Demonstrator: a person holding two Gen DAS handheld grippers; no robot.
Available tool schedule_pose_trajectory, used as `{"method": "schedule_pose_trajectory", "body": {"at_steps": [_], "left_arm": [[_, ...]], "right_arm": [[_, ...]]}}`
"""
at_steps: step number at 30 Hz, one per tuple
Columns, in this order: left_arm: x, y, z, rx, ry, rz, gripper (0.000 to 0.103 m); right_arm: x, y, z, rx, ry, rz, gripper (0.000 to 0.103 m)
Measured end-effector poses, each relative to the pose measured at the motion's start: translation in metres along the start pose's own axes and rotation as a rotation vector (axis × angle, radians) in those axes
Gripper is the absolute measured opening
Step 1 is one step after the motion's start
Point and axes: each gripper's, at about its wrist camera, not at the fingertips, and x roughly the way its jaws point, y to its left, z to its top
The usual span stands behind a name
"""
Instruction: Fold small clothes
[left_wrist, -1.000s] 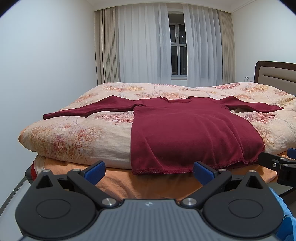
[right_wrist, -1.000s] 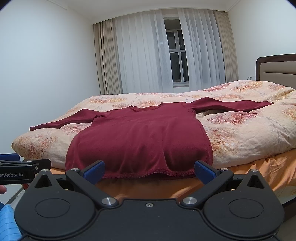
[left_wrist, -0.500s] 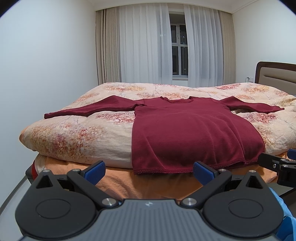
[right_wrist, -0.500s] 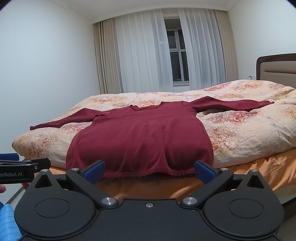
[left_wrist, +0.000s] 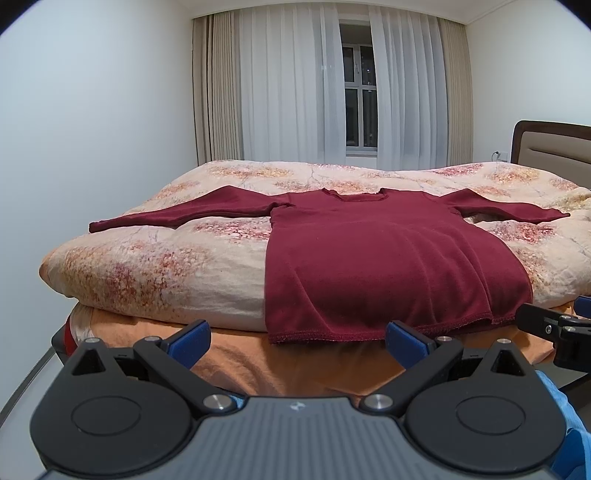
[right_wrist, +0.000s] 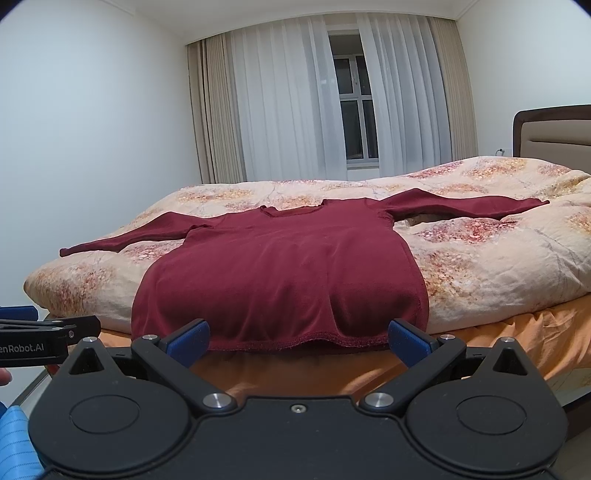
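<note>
Folding not begun: dark red long-sleeved knit top (left_wrist: 373, 258) lies flat on floral quilt (left_wrist: 155, 266) w/ sleeves out, left gripper (left_wrist: 297, 338) & right gripper (right_wrist: 297, 338) empty, jaws spread; next, prob. grasp a sleeve.

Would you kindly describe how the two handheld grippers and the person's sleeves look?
The left gripper has a ribbed grey body; the right gripper a smooth black one. Both carry black linkage arms with round discs, silver pivots and blue finger pads. White lettering marks the left one's side. Light blue sleeves show.
</note>
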Motion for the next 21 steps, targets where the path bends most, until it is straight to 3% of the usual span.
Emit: {"method": "schedule_pose_trajectory", "body": {"at_steps": [21], "left_arm": [[0.02,-0.004,-0.002,0.033,0.056,0.002,0.103]], "right_arm": [[0.016,0.0,0.003,-0.003,0.049,0.01,0.103]]}}
